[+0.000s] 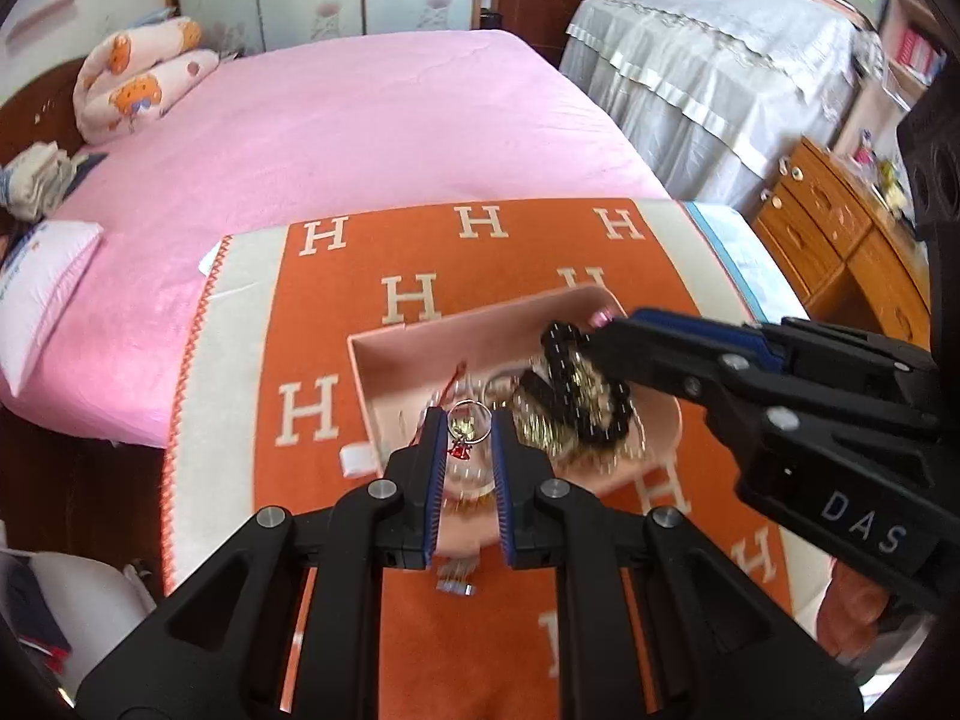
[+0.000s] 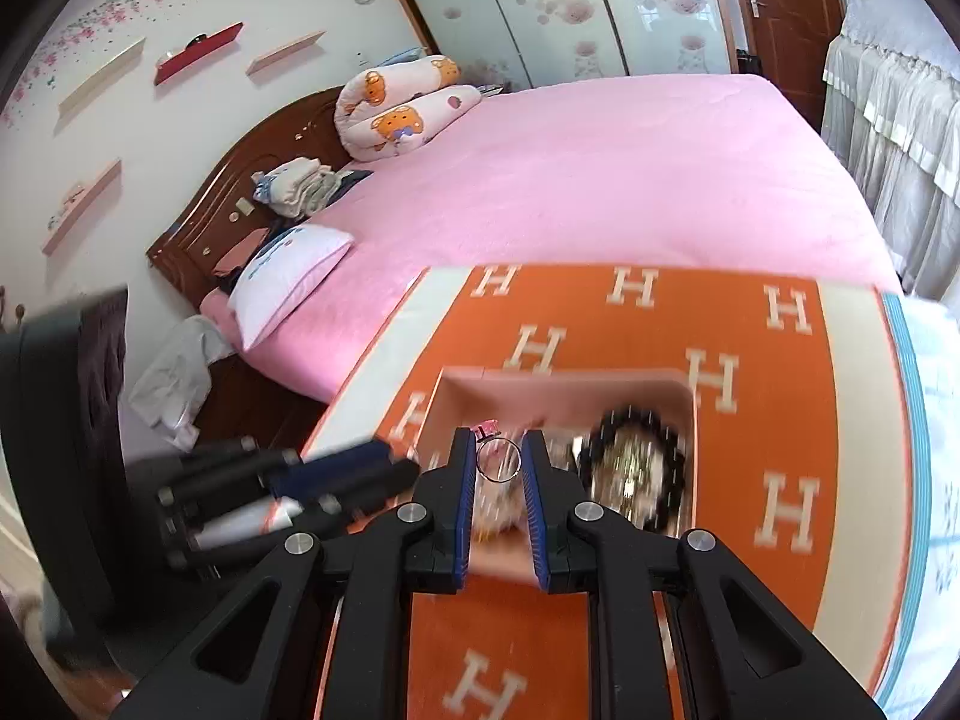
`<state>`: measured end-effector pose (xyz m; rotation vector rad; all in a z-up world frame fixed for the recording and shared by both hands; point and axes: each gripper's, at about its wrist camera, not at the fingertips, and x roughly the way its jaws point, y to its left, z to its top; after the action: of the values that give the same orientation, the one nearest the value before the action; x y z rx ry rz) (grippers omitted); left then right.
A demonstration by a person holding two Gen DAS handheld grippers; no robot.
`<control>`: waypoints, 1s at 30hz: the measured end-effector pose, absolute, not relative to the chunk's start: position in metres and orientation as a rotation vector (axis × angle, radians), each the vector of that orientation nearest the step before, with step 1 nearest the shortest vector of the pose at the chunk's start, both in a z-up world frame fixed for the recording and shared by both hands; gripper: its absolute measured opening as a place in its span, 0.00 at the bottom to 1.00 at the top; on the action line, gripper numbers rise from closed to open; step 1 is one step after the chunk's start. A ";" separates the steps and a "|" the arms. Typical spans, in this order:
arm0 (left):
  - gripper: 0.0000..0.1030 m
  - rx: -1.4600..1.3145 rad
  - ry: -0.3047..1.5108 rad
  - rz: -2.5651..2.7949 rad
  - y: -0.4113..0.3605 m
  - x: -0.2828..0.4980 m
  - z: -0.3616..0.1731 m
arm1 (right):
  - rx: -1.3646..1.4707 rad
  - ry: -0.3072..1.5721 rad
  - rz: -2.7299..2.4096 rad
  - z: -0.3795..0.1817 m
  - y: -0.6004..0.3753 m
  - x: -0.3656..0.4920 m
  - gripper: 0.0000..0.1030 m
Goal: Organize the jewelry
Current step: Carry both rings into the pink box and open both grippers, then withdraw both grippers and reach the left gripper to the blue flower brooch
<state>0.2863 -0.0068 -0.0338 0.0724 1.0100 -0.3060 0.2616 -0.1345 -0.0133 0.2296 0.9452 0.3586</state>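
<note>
A pink tray lies on an orange blanket patterned with the letter H. It holds a black bead bracelet coiled around a heap of gold chains. My left gripper is above the tray's near left part, shut on a silver ring with a red charm. My right gripper is shut on a silver ring with a pink stone. In the left wrist view the right gripper reaches in from the right, over the tray's far corner. The left gripper shows blurred in the right wrist view.
A small white piece lies by the tray's left wall, and a small metal piece sits on the blanket in front of the tray. Beyond the blanket spreads a pink bed. A wooden dresser stands at the right.
</note>
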 end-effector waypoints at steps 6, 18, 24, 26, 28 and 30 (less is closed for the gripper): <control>0.12 0.083 1.048 -0.289 -0.016 0.315 -0.059 | 0.230 1.012 0.329 -0.030 -0.129 0.310 0.15; 0.57 0.032 1.074 -0.267 -0.005 0.315 -0.069 | 0.266 1.059 0.290 -0.059 -0.143 0.321 0.34; 0.57 0.037 1.028 -0.257 -0.005 0.296 -0.051 | 0.254 1.042 0.292 -0.051 -0.148 0.299 0.34; 0.57 0.035 1.016 -0.255 -0.005 0.288 -0.045 | 0.248 1.037 0.298 -0.047 -0.149 0.289 0.34; 0.57 0.031 1.008 -0.255 -0.005 0.279 -0.039 | 0.245 1.033 0.306 -0.043 -0.148 0.279 0.34; 0.57 0.034 1.000 -0.255 -0.005 0.270 -0.034 | 0.252 1.024 0.309 -0.039 -0.149 0.268 0.34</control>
<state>0.2697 -0.0050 -0.0343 0.0337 0.9999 -0.2553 0.2683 -0.1489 -0.0390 0.2515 1.0240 0.3092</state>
